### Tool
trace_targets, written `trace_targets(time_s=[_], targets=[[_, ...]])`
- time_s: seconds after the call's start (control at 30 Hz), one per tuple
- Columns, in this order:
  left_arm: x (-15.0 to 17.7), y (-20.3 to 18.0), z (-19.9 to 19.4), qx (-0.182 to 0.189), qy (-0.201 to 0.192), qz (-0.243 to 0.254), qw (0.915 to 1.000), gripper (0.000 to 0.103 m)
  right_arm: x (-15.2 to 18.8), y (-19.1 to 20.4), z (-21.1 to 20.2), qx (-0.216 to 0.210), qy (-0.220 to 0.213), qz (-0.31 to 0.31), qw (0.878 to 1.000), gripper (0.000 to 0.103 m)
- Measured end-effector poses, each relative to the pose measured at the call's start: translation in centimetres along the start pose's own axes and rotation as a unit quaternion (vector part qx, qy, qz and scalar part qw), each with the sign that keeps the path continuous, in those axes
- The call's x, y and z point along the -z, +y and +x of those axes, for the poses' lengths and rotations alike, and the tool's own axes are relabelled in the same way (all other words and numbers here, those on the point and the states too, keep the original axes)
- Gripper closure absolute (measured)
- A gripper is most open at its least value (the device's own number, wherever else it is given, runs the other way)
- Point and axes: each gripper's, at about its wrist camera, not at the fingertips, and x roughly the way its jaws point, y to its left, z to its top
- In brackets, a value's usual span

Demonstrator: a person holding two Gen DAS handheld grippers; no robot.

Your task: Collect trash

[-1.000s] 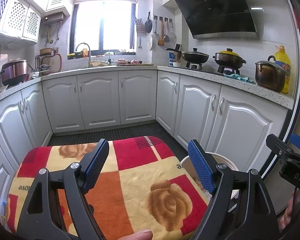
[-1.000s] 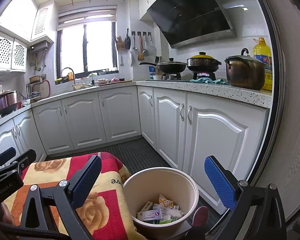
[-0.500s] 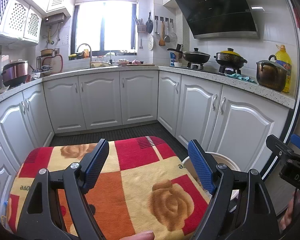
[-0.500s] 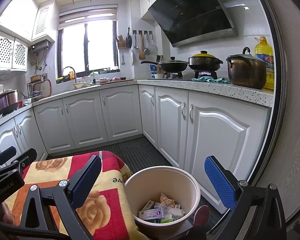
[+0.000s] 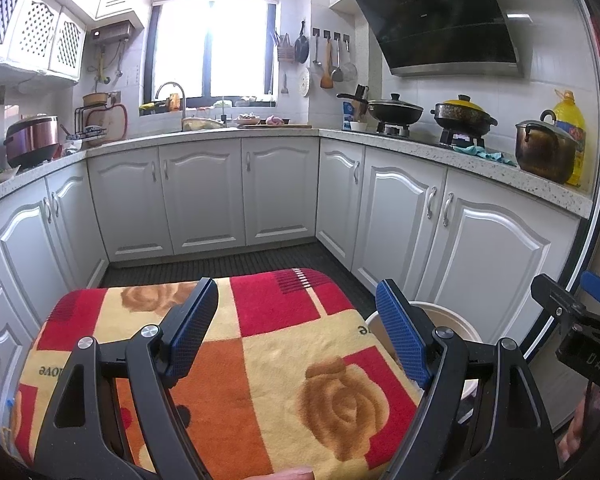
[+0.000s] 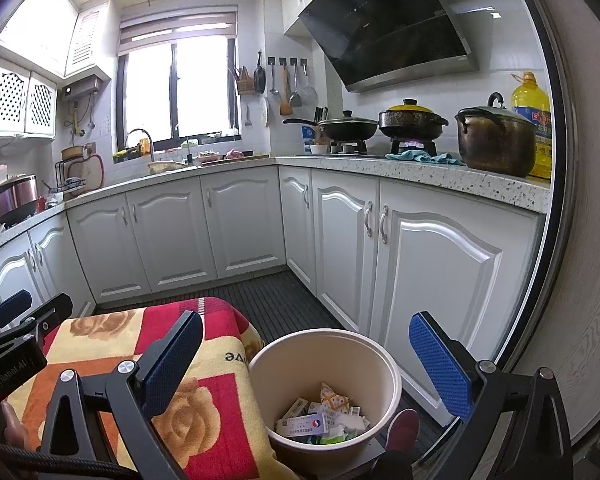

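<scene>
We hold the left gripper (image 5: 296, 334) and the right gripper (image 6: 306, 364) with jaws spread wide, nothing between them. The round cream plastic bin (image 6: 380, 354) stands just beside the red, orange and yellow rose-patterned blanket (image 5: 260, 360). It holds the collected trash (image 6: 320, 416): small cartons and wrappers lying on the bottom. No loose trash shows on the blanket, so we judge the collection nearly complete. We scan the blanket and dark floor before withdrawing.
</scene>
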Motion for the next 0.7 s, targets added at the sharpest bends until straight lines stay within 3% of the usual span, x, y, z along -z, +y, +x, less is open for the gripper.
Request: trace_targets(time_s=[0.7], targets=[[0.37, 0.26, 0.37, -0.005, 0.007, 0.001, 1.0000, 0.022, 0.41, 0.11, 0.33, -0.001, 0.005, 0.000, 1.000, 0.000]])
